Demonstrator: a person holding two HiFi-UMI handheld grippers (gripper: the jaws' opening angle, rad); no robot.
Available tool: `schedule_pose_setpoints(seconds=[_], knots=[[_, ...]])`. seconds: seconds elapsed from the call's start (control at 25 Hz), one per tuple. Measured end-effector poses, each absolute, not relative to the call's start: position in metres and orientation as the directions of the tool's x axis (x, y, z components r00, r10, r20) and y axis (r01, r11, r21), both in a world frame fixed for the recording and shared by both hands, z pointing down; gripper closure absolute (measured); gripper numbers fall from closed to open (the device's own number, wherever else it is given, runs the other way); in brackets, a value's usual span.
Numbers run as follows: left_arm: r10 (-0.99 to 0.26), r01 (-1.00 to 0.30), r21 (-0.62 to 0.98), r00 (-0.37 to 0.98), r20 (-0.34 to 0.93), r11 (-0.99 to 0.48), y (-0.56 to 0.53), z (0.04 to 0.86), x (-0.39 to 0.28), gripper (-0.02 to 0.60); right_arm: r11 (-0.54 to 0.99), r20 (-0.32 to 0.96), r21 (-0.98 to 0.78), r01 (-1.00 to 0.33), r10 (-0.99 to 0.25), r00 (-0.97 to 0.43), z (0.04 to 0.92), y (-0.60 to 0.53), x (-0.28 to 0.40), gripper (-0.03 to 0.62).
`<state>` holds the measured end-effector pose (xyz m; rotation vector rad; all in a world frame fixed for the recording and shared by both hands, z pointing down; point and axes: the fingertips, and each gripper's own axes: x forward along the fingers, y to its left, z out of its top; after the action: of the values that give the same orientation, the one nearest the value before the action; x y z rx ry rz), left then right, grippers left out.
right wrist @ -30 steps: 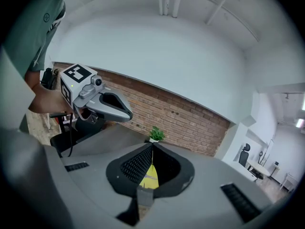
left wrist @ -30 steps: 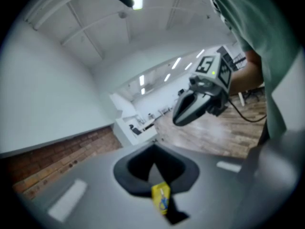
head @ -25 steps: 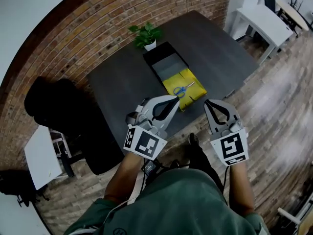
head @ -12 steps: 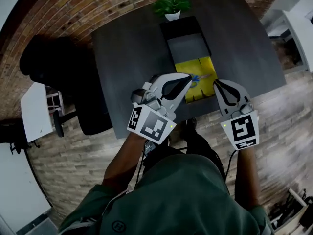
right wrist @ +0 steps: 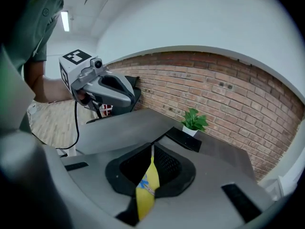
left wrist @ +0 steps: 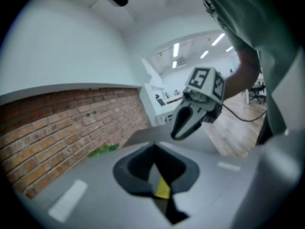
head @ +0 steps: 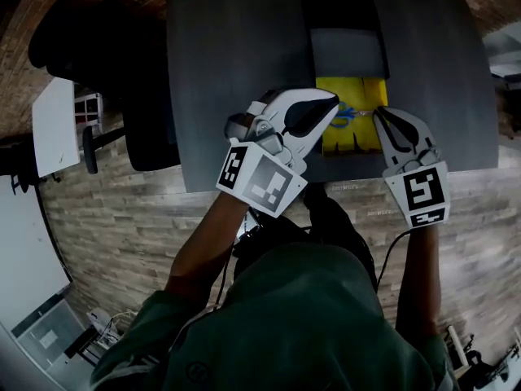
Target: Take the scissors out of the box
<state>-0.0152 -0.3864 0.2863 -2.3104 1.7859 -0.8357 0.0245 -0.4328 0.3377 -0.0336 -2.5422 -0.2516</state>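
Hovering clenched and empty, the left gripper (head: 330, 100) points at the yellow-lined box (head: 342, 141), where the blue-handled scissors (head: 350, 114) lie flat, with the right gripper (head: 379, 114), also pinched closed on nothing, just beside them. Coming down with jaws together, either would likely shove the scissors or snag the lining rather than grasp.

Scissors (head: 352, 112) in box (head: 348, 51) — plant (right wrist: 194, 120) behind.
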Motion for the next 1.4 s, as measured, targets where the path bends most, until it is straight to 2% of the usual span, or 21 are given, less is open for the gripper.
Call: schedule_pose_setpoints(seconds=[0.72,1.24,1.36,1.4], knots=[[-0.890,-0.924,-0.297,0.090,0.448,-0.242,-0.386,0.370,-0.029,0.581,0.961,0.644,0.065,0.268,0.165,-0.747,0.431,-0.432,-0.005,0.585],[-0.860,-0.953,-0.216,0.077,0.504,-0.212,-0.382,0.423,-0.032,0.581,0.882,0.748,-0.010,0.470,0.319,-0.582,0.507,-0.408,-0.009,0.583],[-0.856,-0.958,-0.198,0.078,0.510,-0.206,-0.383,0.433,-0.034,0.581,0.861,0.778,-0.015,0.509,0.330,-0.535,0.524,-0.406,-0.009,0.567],[-0.855,-0.959,-0.194,0.079,0.512,-0.205,-0.383,0.436,-0.035,0.581,0.856,0.789,-0.012,0.517,0.326,-0.521,0.530,-0.407,-0.009,0.531]])
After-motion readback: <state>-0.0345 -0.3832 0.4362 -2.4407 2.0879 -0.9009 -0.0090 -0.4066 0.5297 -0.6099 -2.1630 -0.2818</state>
